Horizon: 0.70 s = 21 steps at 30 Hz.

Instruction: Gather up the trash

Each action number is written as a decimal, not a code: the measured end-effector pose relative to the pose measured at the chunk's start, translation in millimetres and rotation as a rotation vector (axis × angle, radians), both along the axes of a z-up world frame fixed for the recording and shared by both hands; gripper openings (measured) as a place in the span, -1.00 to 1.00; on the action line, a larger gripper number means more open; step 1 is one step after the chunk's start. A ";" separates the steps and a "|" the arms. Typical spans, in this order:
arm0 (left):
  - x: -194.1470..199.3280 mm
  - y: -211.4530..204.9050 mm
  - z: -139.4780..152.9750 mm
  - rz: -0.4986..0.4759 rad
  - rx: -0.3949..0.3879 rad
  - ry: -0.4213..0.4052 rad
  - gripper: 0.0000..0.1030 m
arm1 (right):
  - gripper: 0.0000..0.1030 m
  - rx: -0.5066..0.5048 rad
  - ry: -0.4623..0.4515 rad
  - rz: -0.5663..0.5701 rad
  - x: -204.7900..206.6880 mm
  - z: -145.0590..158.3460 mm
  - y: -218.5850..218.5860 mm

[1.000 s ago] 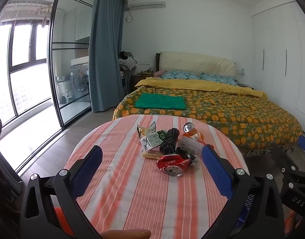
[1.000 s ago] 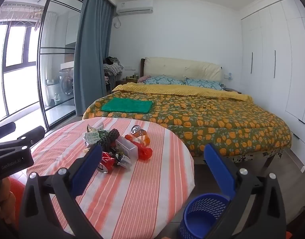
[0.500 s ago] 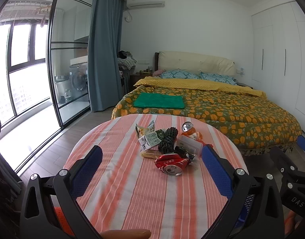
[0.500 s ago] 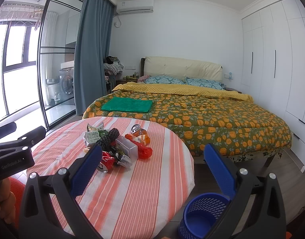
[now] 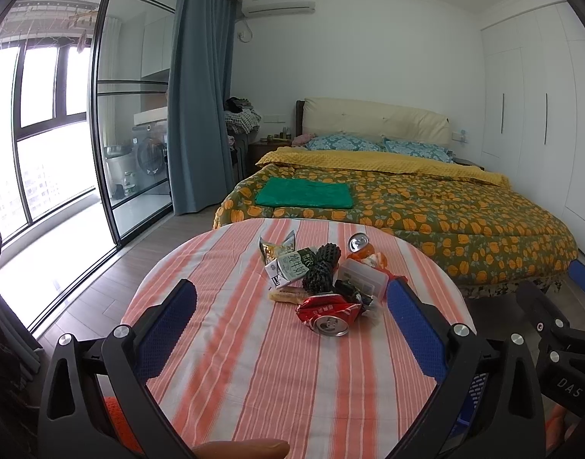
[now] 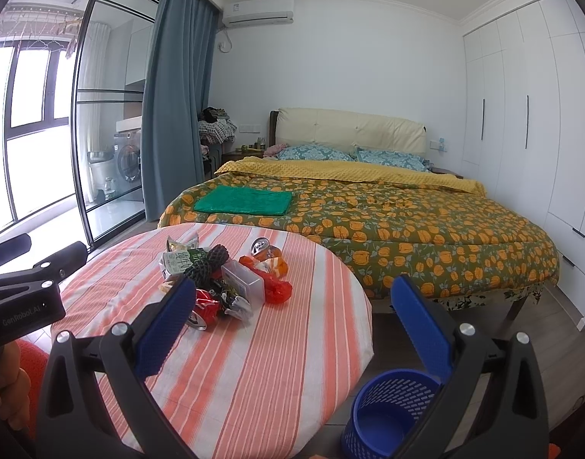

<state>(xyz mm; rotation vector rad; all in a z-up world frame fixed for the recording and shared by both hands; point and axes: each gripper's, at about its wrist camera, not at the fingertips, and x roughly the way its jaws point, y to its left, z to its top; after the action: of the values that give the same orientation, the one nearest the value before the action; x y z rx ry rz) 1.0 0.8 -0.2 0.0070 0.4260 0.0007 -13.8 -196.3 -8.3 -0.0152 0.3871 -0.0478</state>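
Bedroom, striped table [image 5: 254,382] ahead: your trash [image 5: 323,279] sits heaped at twelve o'clock, untouched. Both your left gripper [image 5: 288,325] and right gripper [image 6: 292,321] hang with fingers wide, empty. Bin [image 6: 391,413] at five o'clock looks empty; everything's left.

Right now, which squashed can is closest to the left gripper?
The red crushed can, at the pile's near edge. The orange can sits at the far side.

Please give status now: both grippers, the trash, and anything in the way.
Left gripper open, empty, short of the trash. Right gripper open, empty. Trash pile untouched on the table; blue bin on the floor beside it. Nothing in the way.
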 end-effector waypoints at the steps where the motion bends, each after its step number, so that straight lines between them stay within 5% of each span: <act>1: 0.0 0.0 0.0 0.000 0.000 0.000 0.92 | 0.91 0.000 -0.001 -0.001 -0.1 0.3 0.1; 21: -2.9 -2.8 -0.8 0.000 0.001 -0.001 0.92 | 0.91 0.002 -0.005 -0.004 -3.1 -4.9 0.0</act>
<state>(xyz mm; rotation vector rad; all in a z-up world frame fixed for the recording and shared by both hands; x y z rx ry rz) -1.9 -2.0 -1.0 0.0079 0.4254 0.0009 -16.9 -196.3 -13.2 -0.0126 0.3819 -0.0519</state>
